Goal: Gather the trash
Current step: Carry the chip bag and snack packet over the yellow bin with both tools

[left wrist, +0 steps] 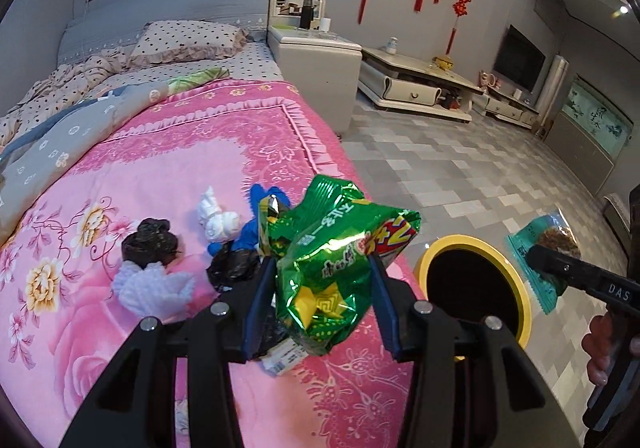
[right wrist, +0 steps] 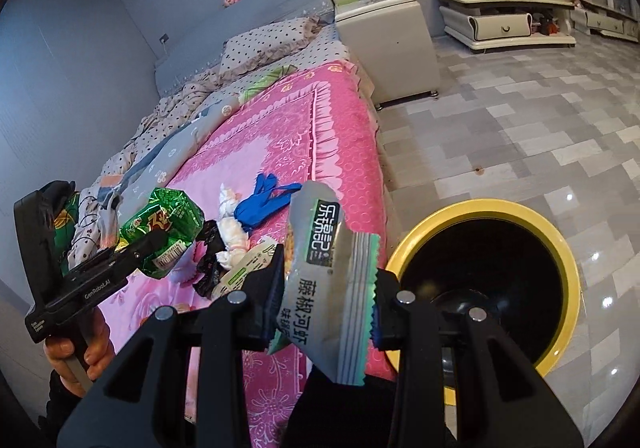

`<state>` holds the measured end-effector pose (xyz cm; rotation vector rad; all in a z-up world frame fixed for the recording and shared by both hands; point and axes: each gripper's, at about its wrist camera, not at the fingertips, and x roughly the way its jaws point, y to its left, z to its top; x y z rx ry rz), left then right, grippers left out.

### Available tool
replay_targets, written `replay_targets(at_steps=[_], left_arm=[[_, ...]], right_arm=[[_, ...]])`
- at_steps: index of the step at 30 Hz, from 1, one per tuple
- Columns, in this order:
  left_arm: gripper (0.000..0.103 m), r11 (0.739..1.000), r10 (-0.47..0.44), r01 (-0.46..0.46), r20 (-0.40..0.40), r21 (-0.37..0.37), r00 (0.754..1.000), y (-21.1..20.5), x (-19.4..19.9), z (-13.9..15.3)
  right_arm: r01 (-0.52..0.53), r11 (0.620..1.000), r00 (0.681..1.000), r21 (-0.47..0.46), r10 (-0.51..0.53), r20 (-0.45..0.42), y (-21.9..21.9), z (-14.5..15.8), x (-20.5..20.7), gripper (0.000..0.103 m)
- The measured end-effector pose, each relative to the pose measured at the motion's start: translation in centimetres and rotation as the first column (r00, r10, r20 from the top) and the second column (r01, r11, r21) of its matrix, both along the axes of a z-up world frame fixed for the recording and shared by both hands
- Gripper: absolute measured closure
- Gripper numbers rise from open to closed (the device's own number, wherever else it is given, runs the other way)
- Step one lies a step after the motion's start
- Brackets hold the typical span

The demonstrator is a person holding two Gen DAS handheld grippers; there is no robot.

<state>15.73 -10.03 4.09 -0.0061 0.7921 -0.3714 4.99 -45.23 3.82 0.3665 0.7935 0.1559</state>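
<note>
You had each wrapper clamped: left gripper [left wrist: 324, 272] on the green bag [left wrist: 336, 260], right gripper [right wrist: 332, 292] on the grey packet [right wrist: 324, 288]. You needed both over the yellow bin [right wrist: 560, 248] before letting go.

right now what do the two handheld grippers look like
Both are matte black plastic. The left gripper has blue finger pads, silver pivot bolts, and white "GenRobot.AI" lettering on its body. The right gripper matches, showing "DAS" lettering. No cables or sleeves visible.
</note>
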Motion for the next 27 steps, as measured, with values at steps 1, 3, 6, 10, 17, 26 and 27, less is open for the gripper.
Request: replay_targets(at_steps=[1,3,6,10,17,26,27], left_arm=[[0.060,1.000,-0.012,0.012,-0.002,-0.001,1.000,-0.7,0.0,0.0],[0.060,0.999,-0.041,0.041,-0.009,-0.007,0.999,-2.4,0.0,0.1],[0.060,0.997,-0.081,0.081,-0.018,-0.013,0.997,-4.9,0.1,0.1],[0.060,0.991,-0.136,0.135,-0.024,-0.012,0.990,-7.7,0.1,0.0],[0.059,0.975,-0.221,0.221,-0.056,-0.006,0.974,-13.1,0.3,-1.2],[0.059,0.963,-0.266,0.268,-0.131,-0.007,0.955,-17.9,0.1,-4.3],[0.059,0.962,-0.271,0.272,-0.137,-0.007,0.953,-18.4,-0.1,-4.6]], right_arm=[[0.009,1.000,1.000,0.000,-0.009,0.002,-0.6,0.1,-0.1,0.070],[0.035,0.999,0.999,-0.004,-0.035,0.006,-1.9,0.2,-0.4,0.070],[0.069,0.998,0.998,0.000,-0.069,0.012,-3.8,0.4,-0.7,0.070],[0.115,0.993,0.993,0.000,-0.115,0.015,-6.1,0.6,-1.0,0.070],[0.171,0.985,0.985,-0.010,-0.171,0.005,-9.2,0.2,-1.8,0.070],[0.246,0.969,0.969,-0.011,-0.246,-0.023,-12.4,-1.4,-1.5,0.070],[0.252,0.968,0.967,-0.008,-0.252,-0.031,-12.8,-1.8,-1.3,0.070]])
